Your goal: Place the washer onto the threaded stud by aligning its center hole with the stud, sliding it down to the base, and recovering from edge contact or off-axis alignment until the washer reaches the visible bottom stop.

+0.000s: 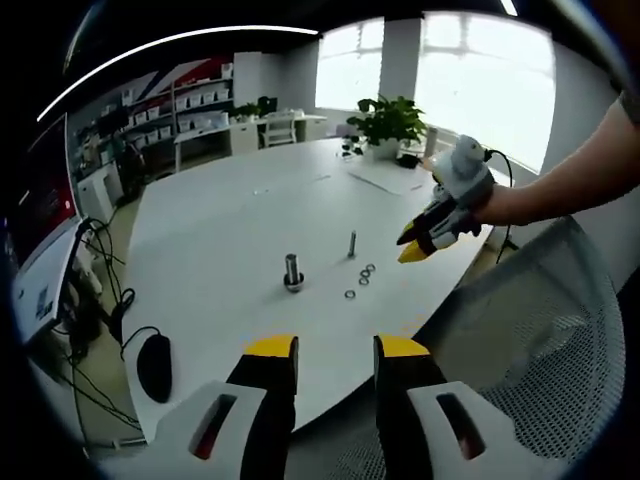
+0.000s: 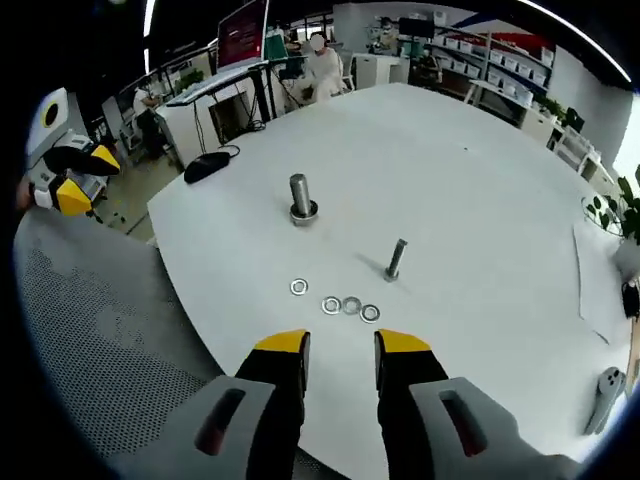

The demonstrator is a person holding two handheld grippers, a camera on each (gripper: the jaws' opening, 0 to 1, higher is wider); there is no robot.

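Four washers (image 2: 335,300) lie loose on the white table (image 2: 480,180), just at 12 o'clock from the right gripper (image 2: 340,350), whose jaws stand apart and hold nothing. The thin stud (image 2: 396,259) stands upright at 1 o'clock from them, the thicker bolt (image 2: 301,197) at 11 o'clock. The left gripper (image 1: 335,352), jaws apart and empty, sits back at the table edge, with the washers (image 1: 360,280) at 12 o'clock. A black mouse (image 1: 154,366) lies at 9 o'clock. A potted plant (image 1: 388,122) stands by bright windows.
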